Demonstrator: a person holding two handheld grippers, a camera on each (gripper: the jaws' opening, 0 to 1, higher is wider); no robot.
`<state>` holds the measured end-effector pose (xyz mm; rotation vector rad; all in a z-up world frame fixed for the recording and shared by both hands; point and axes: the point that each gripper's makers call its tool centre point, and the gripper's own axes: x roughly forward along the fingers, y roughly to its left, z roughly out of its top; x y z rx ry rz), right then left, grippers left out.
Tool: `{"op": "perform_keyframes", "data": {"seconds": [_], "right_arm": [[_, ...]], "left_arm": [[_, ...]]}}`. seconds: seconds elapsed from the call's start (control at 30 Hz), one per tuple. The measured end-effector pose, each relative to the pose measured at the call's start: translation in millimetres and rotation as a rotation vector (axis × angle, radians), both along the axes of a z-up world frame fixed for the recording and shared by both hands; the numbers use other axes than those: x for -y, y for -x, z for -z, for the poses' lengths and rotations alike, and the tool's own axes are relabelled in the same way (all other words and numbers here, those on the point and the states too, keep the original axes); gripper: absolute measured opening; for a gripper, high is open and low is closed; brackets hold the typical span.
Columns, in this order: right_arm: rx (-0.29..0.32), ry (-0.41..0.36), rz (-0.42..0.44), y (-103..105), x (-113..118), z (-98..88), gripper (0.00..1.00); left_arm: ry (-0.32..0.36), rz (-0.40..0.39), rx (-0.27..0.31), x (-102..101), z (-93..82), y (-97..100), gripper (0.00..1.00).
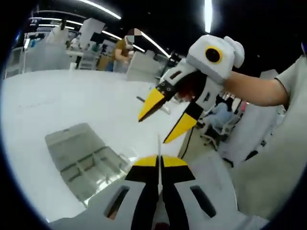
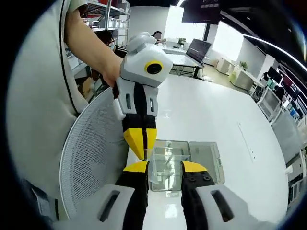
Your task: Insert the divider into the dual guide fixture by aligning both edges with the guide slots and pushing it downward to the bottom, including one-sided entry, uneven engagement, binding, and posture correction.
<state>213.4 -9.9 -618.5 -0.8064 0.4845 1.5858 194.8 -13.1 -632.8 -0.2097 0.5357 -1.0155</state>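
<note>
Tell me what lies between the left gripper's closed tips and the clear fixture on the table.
In the left gripper view, only bare white table separates the left gripper, clamped on a thin clear divider, from the clear fixture.

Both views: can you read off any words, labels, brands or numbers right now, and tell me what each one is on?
No text can be read in either view.
Clear box on the white table: no label shows.
Left gripper and right gripper: yellow and black jaws, no lettering.
Laptop screen at the far desk: too small and blurred to read.
Shelves in the background: too blurred to read.
</note>
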Motion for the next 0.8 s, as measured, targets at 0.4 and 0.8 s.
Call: {"op": "perform_keyframes", "data": {"seconds": [0.4,0.8], "right_arm": [[-0.054,0.023,-0.056,5.9,-2.8,-3.1,0.18],[-0.089,0.051,-0.097,12.3,-5.7,-6.3,0.15]], "left_arm": [[-0.021,0.043,0.071,2.2,-5.9,-0.2,0.0],[-0.054,0.068,0.13,1.8,-9.5,-2.6,0.0]]}}
